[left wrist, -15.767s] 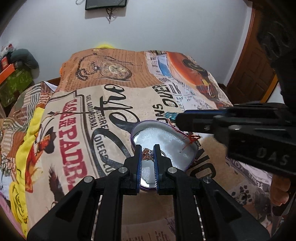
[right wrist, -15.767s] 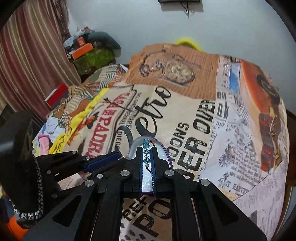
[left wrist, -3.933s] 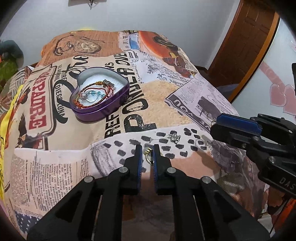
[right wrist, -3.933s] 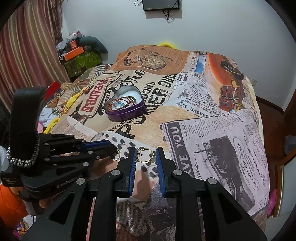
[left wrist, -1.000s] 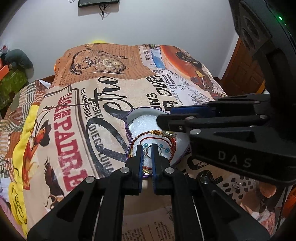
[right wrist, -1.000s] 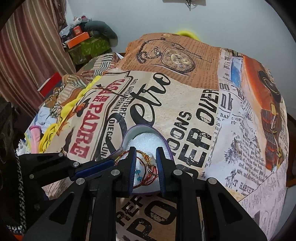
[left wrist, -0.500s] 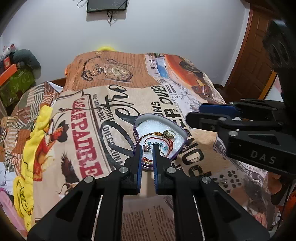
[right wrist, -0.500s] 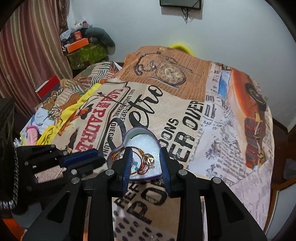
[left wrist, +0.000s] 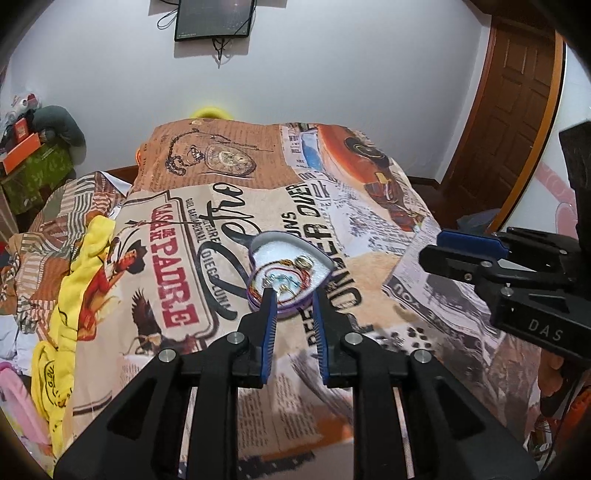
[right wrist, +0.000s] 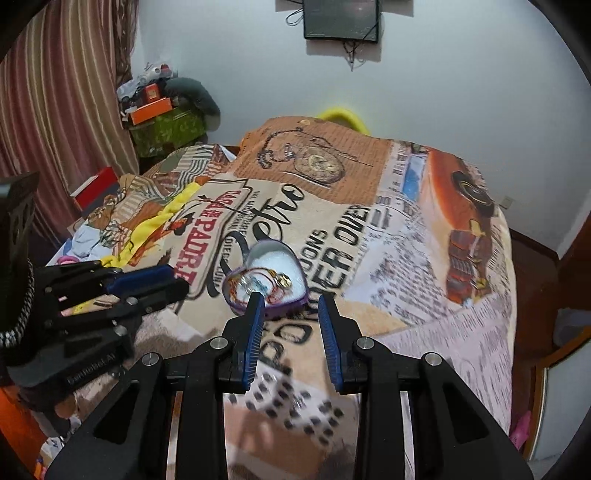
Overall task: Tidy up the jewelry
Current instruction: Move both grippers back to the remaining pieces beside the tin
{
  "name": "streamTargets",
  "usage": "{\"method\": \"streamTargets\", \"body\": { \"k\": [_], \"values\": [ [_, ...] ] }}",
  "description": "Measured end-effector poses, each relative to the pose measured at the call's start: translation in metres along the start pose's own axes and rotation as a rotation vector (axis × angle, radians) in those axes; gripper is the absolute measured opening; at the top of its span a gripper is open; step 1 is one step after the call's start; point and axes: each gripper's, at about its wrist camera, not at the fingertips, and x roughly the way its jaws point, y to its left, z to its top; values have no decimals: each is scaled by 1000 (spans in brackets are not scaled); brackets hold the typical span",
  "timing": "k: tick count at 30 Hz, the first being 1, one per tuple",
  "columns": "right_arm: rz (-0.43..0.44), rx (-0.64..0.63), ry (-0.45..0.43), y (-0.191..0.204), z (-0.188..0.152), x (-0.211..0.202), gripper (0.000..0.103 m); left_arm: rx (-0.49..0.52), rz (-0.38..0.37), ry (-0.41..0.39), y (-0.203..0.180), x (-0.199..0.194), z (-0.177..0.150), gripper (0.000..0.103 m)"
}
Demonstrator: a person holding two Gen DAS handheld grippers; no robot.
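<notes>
Jewelry is seen gathered in a heart-shaped purple tin that lies on the bed, on a printed cover. Red cord bracelets, blue beads and a gold ring can be made out on the white lining of the tin. The left claw is held above the near rim of the tin; its jaws are opening and nothing is seen between them. The right claw is likewise held over the near edge of the tin, with its jaws released and parted and nothing gripped. Each claw is visible at the side of the other's view. A dark screen is mounted on the wall behind the bed, and a wooden door is seen at the right.
</notes>
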Motion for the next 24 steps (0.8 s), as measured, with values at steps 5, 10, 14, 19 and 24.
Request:
{"method": "streamTargets", "body": {
  "k": [5, 10, 14, 19, 24],
  "values": [
    [-23, 35, 6, -16, -18, -13, 27, 0, -15, 16, -11, -6, -11, 25],
    [-51, 55, 51, -33, -42, -13, 27, 17, -32, 50, -25, -1, -24, 25],
    [-28, 82, 96, -41, -58, -6, 27, 31, -46, 90, -35, 12, -36, 26],
    [0, 60, 139, -31, -74, 6, 27, 28, -51, 136, -38, 27, -49, 26],
    [37, 24, 169, -16, -79, 23, 27, 23, -46, 174, -34, 36, -61, 26]
  ]
}}
